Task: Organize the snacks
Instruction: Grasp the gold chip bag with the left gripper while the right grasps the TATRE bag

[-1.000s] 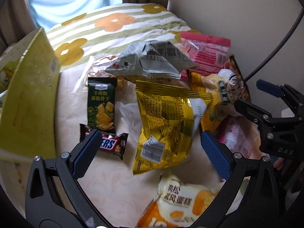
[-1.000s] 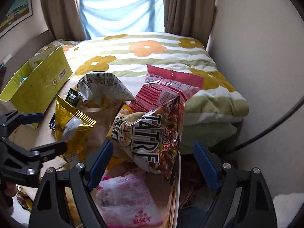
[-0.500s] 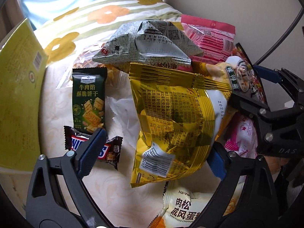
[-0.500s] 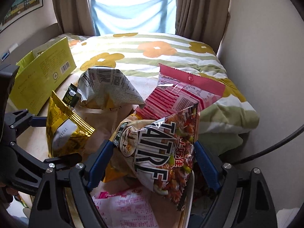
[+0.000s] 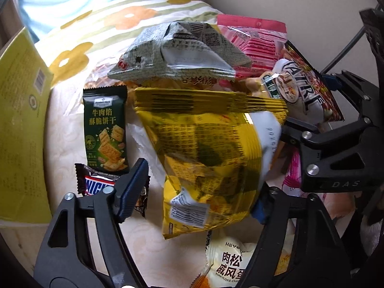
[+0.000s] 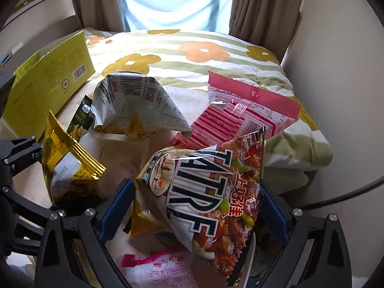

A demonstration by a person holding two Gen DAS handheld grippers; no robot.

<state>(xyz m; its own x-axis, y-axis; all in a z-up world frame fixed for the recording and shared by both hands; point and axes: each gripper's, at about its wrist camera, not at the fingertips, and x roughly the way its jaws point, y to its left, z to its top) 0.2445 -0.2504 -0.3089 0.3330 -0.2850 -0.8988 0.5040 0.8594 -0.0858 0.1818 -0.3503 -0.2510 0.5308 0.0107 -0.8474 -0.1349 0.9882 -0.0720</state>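
A gold snack bag (image 5: 208,153) stands between the fingers of my left gripper (image 5: 201,180). Its jaws are closing; the left pad (image 5: 132,187) is still a little apart from the bag, and the right pad is hidden behind it. A red bag lettered TATRE (image 6: 211,196) sits between the fingers of my right gripper (image 6: 195,187), whose jaws are opening; neither pad visibly presses it. That bag (image 5: 304,91) and the right gripper (image 5: 336,144) also show at the right of the left wrist view.
On the bed lie a green cracker packet (image 5: 104,129), a Snickers bar (image 5: 96,184), a grey-white bag (image 5: 177,52), a pink bag (image 6: 242,117) and a pork floss cake packet (image 5: 230,264). A yellow-green box (image 6: 50,84) stands at the left. A flowered duvet (image 6: 192,52) lies behind.
Both grippers have come down and closer to the pile. The left jaws have narrowed around the gold bag. The right jaws have widened, and the red bag now sits between them.
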